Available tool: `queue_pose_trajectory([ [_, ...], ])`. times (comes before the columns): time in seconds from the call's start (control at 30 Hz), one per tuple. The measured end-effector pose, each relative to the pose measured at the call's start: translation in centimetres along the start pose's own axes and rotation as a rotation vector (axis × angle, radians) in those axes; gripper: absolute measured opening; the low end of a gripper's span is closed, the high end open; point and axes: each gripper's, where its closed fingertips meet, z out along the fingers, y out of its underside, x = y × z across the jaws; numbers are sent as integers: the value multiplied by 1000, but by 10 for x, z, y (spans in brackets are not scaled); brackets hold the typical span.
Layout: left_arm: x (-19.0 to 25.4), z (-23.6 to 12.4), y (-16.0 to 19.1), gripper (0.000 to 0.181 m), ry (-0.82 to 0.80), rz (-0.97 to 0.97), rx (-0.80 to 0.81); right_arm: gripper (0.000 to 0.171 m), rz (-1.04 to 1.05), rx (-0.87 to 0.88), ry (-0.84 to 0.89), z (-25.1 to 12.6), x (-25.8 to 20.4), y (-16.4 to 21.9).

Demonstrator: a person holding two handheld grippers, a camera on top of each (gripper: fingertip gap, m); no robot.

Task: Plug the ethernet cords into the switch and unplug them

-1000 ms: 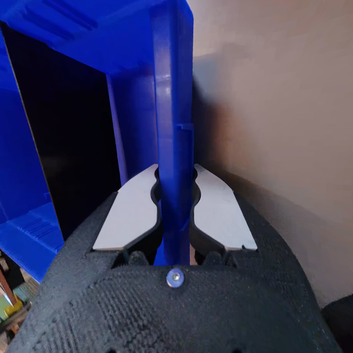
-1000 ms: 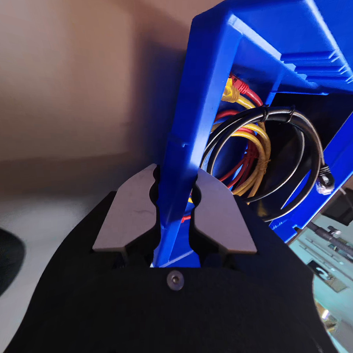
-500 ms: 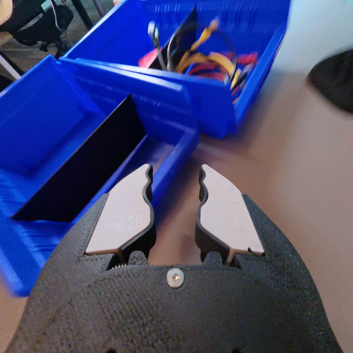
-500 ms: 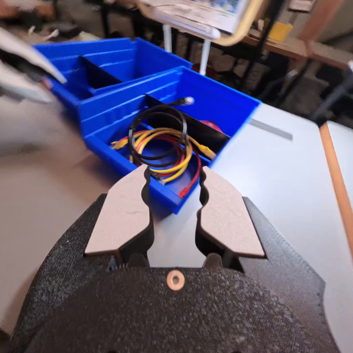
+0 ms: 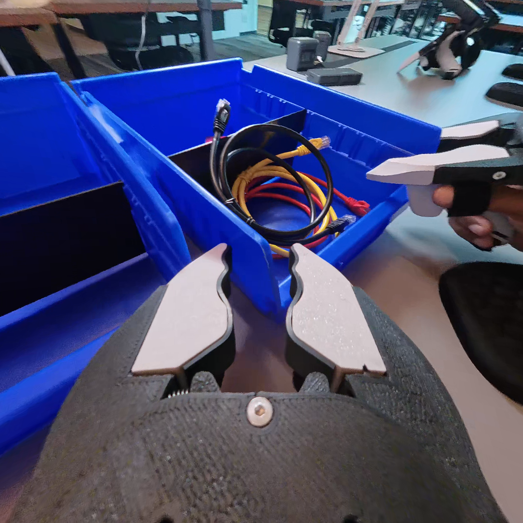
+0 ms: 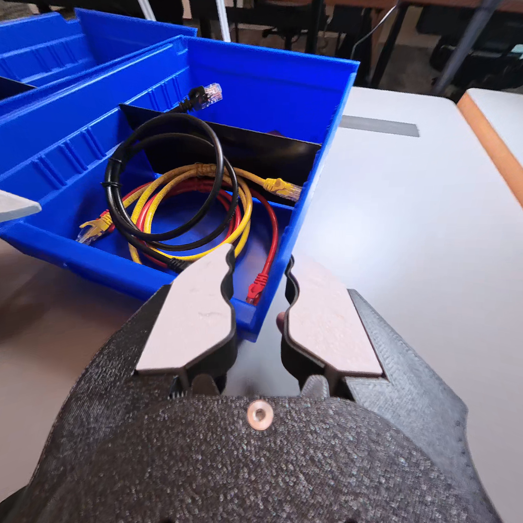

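Both your grippers, clamped on bin wall a second ago, now off it, backed away. Left gripper (image 5: 259, 250) spread, empty; right gripper (image 6: 260, 256) spread, empty, straddling corner of blue bin (image 6: 271, 76). Black cord (image 6: 167, 181), yellow cord (image 6: 198, 175), red cord (image 6: 266, 243) coiled in bin's near compartment, dead ahead at 12 o'clock. Nothing plugged yet; whole task remains. Switch not identifiable; compartment behind black divider (image 6: 254, 147) mostly hidden.

In the right wrist view the left finger (image 6: 192, 305) covered the black cord's (image 6: 167, 141) near plug. Beyond the fingertips the divider (image 6: 254, 147) hid most of the bin's (image 6: 266, 73) rear compartment. The other gripper (image 6: 17, 205) was cut off at the left edge. In the left wrist view, the far desks (image 5: 368, 53) beyond the fingertips were blurred.
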Motion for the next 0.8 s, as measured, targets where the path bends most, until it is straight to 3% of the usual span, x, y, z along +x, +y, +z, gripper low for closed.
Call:
queue_pose_trajectory([
  [0.1, -5, 6, -3, 27, -53, -35, 29, 8, -3, 31, 58, -6, 15, -3],
  [0.23, -3, 9, -7, 22, -98, -19, 31, 8, -25, 35, 88, -18, 17, -2],
  [0.47, 10, -12, -41, 16, -98, 108, 99, 8, -105, 195, 159, -66, 9, -35],
  [0.63, 6, -56, -93, 14, -134, 156, 230, 9, -174, 327, 152, -99, -16, -85],
  [0.8, -34, -132, -138, 11, -273, 140, 379, 11, -274, 475, 57, -111, -83, -154],
])
